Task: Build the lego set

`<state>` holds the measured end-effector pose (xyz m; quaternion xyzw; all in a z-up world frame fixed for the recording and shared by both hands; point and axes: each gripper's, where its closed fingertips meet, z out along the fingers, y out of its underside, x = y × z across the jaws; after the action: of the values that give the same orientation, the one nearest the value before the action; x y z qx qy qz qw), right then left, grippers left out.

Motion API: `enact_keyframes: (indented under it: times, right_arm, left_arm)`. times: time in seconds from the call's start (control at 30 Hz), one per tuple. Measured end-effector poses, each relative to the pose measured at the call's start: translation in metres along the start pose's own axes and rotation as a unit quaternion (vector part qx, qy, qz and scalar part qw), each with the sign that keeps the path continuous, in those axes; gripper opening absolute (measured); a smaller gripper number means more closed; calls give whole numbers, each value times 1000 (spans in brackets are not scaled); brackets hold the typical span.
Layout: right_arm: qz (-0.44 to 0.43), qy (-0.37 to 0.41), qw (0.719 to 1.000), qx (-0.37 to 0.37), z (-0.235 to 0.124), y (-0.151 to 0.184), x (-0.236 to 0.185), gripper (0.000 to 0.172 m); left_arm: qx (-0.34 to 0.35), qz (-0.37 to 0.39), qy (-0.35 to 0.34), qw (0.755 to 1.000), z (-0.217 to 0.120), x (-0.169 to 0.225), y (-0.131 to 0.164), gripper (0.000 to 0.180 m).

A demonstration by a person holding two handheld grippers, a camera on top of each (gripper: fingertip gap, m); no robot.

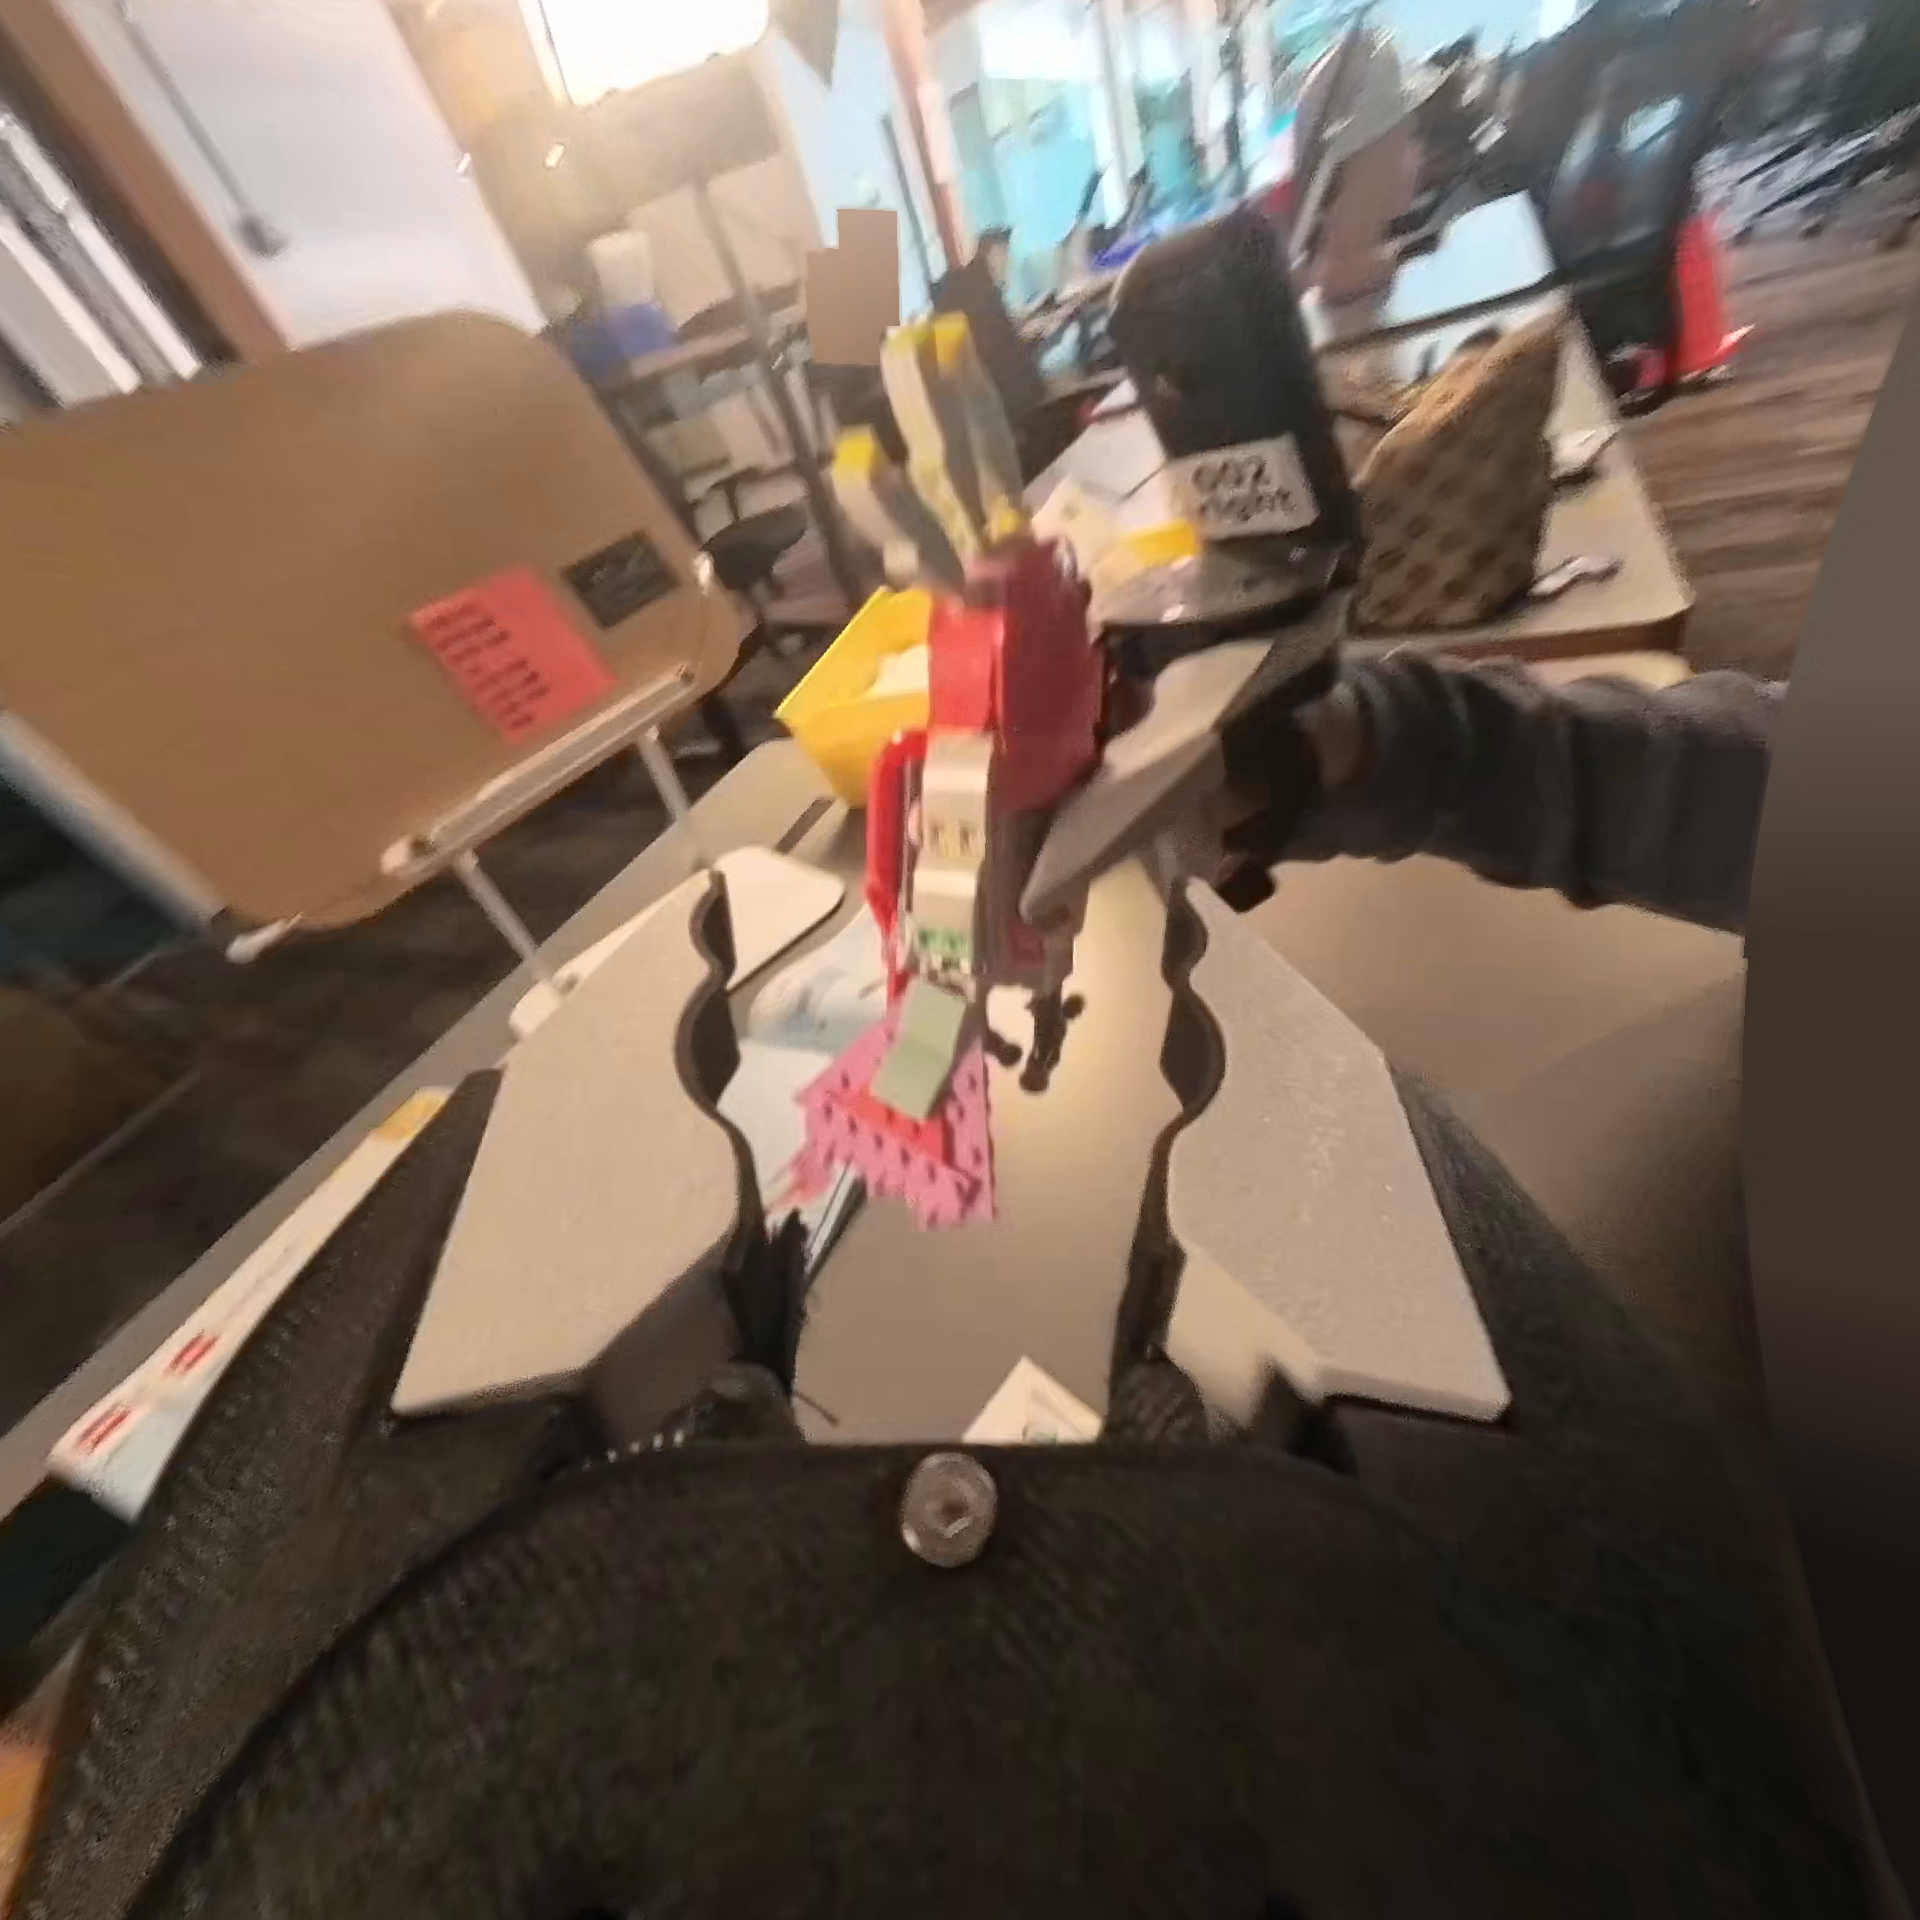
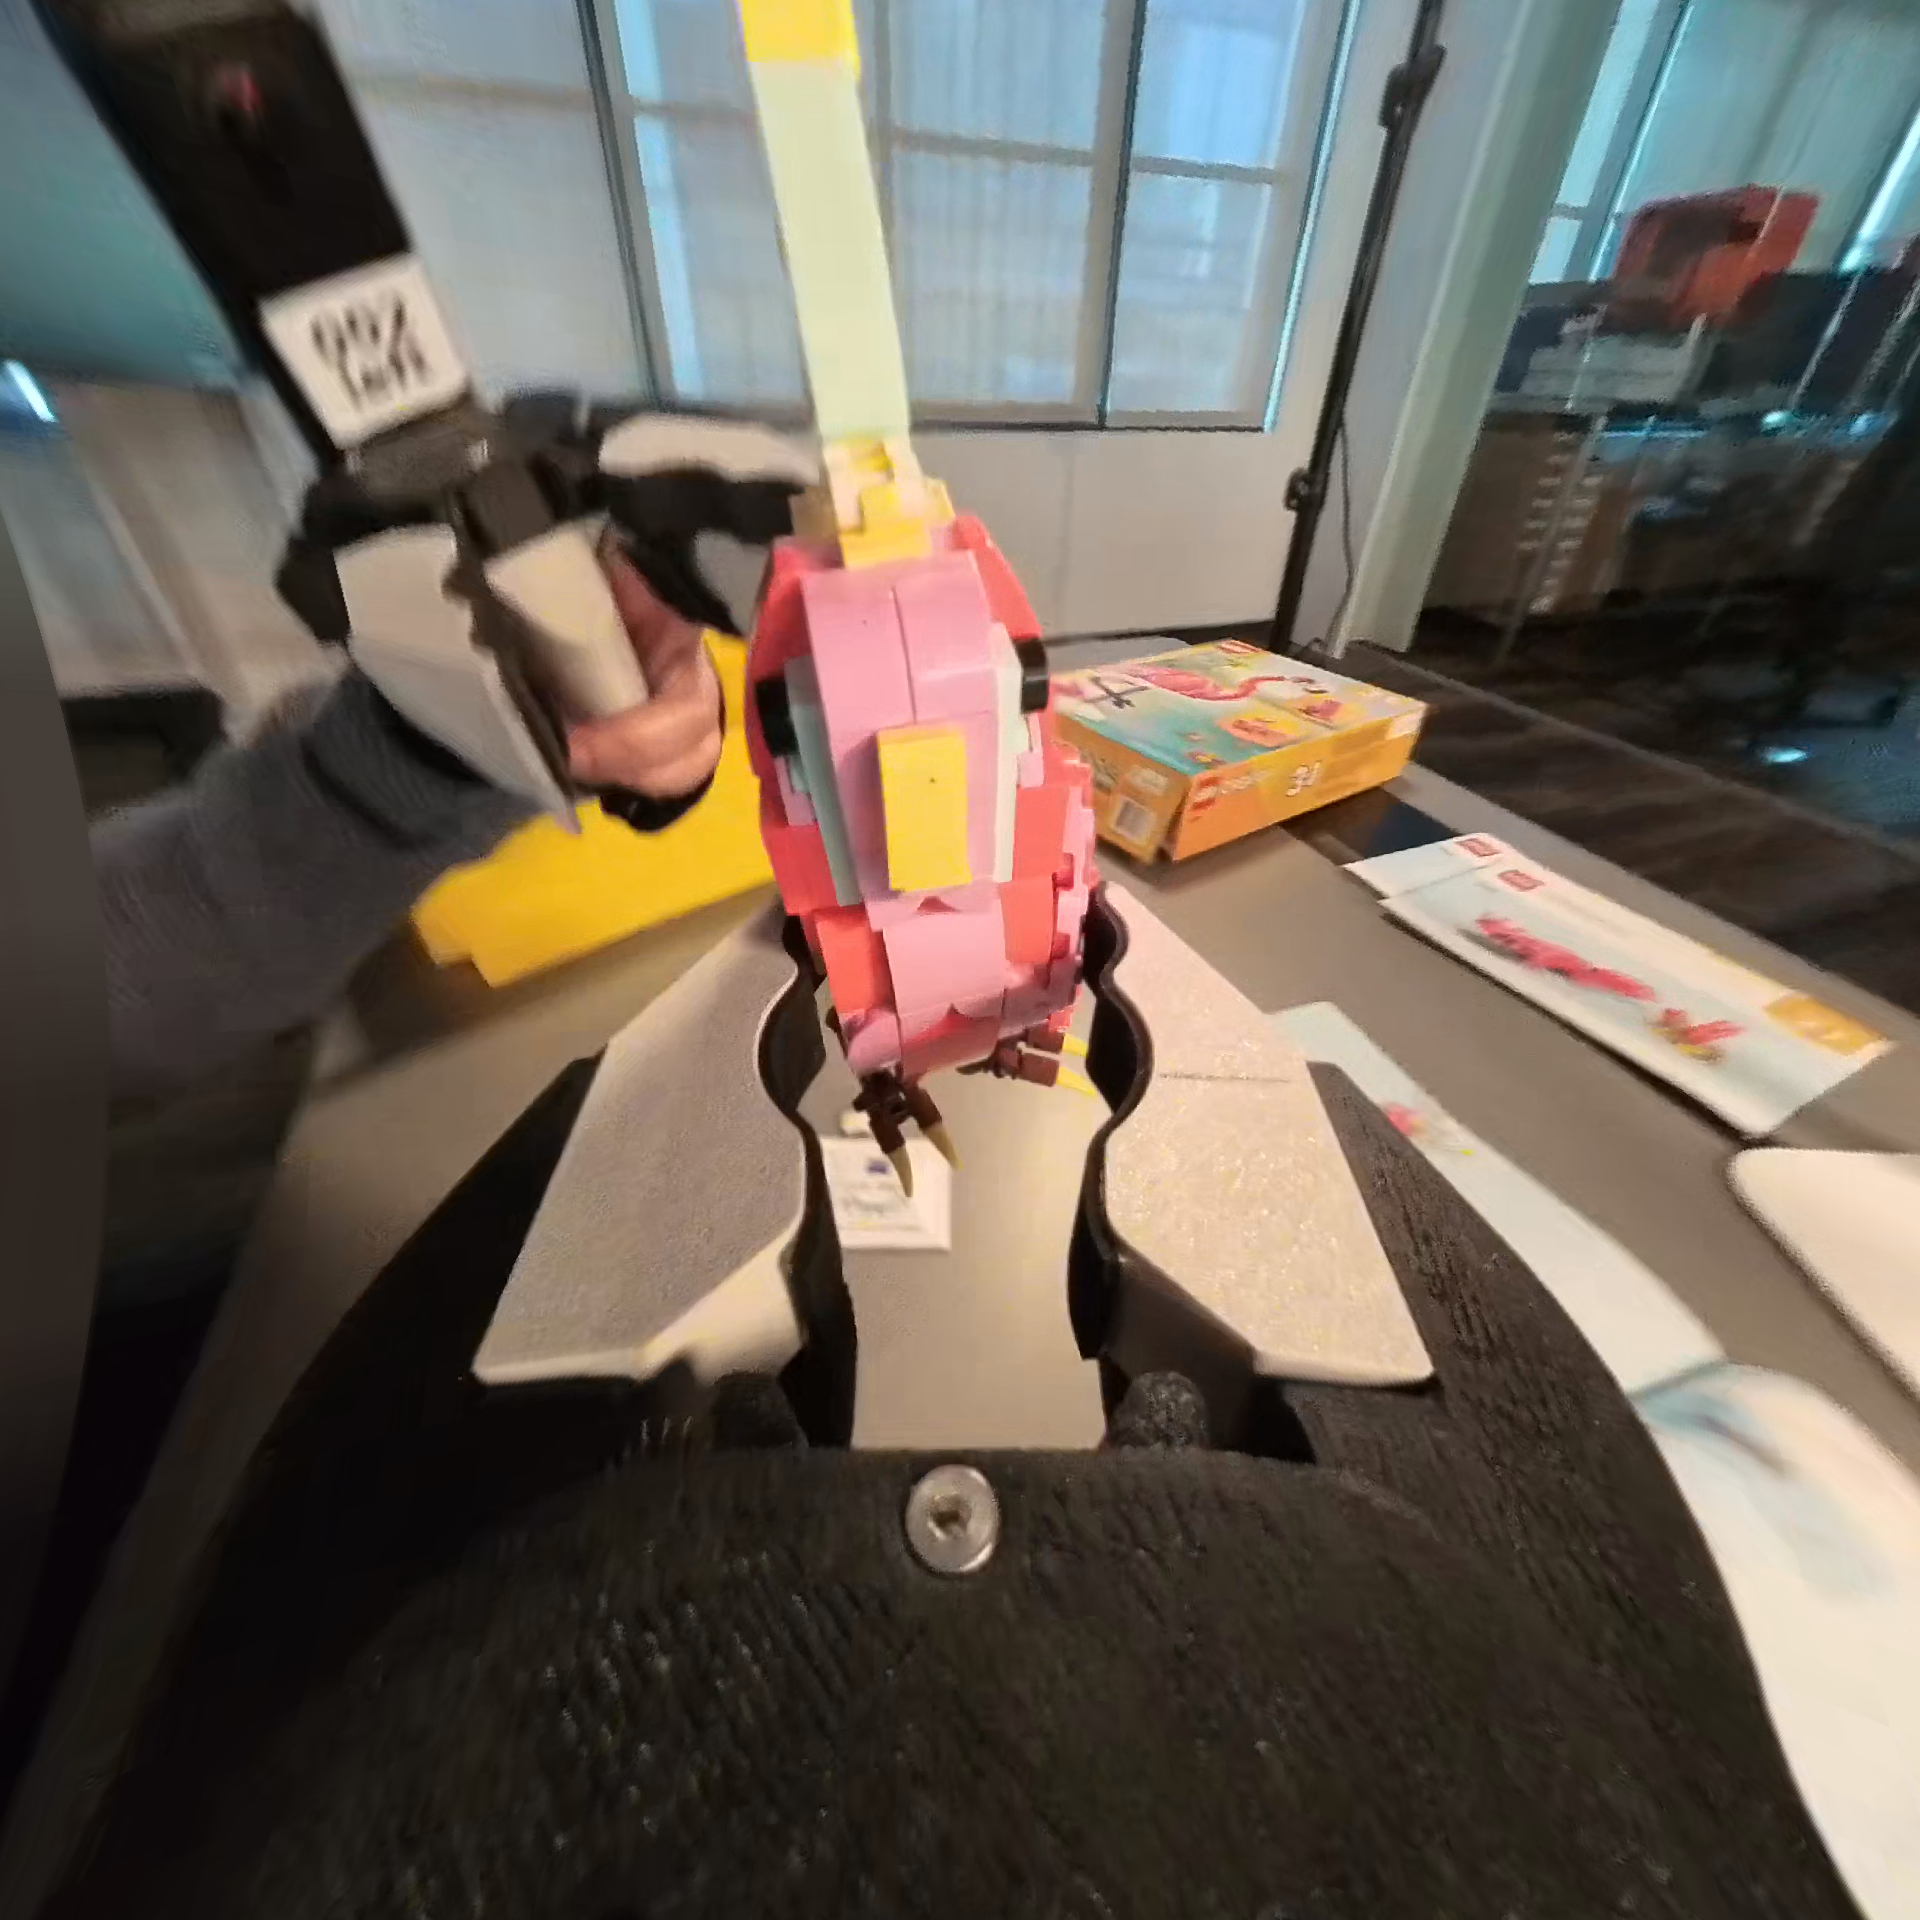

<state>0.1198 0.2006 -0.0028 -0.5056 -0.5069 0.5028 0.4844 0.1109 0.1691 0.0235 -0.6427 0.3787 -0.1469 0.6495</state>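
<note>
Clearly the toy bird [image 2: 925, 821], built of small pink, red and yellow plastic bricks, is up in the air above the desk [image 2: 1455, 935], gripped low on its body by the right tool [image 2: 940, 997]. Both fingers [image 2: 1117, 997] press against its flanks, 1 on each side, just above the little brown feet with pale claws that dangle free. A long pale yellow-green tail or crest rises straight up from its top.

I would judge it light and stiff, but fragile: pieces only snap together, so a hard squeeze or a knock could pop off the thin feet, the tail or the yellow beak plate. The blocky body looks the safest place to hold; the smooth plastic sides may slip, so flat faces suit the pads better than the rounded ones.

The left tool [image 1: 951, 935] stands beside the bird with its fingers [image 1: 665, 1039] spread wide and nothing between them that they touch; from its own camera the bird hangs beyond the tips, much blurred.

A yellow bin [image 1: 842, 717] sits on the desk behind the bird, with something pale inside that I cannot make out. A flat cardboard box [image 2: 1247, 748] lies closed further back, its contents hidden, and printed booklets [image 2: 1621, 977] lie beside it.
</note>
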Motion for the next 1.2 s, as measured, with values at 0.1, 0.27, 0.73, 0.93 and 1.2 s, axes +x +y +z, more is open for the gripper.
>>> enact_keyframes:
  times: [0.1, 0.27, 0.73, 0.93, 1.2]
  right_arm:
    - [91, 22, 995, 40, 6, -4, 13, 48]
    - [128, 119, 984, -3, 25, 17, 40, 48]
    - [77, 196, 971, -111, 105, 72, 54, 48]
    - [87, 154, 978, -108, 147, 87, 50, 48]
    - [63, 108, 984, -125, 163, 107, 57, 48]
  left_arm:
    - [-28, 22, -88, 996, -2, -4, 17, 83]
    - [16, 22, -224, 974, -13, -12, 19, 73]
    - [-10, -45, -346, 937, -82, -38, 76, 62]
    - [-45, -58, -387, 919, -102, -42, 106, 59]
    - [-70, -52, -391, 916, -106, -44, 123, 57]
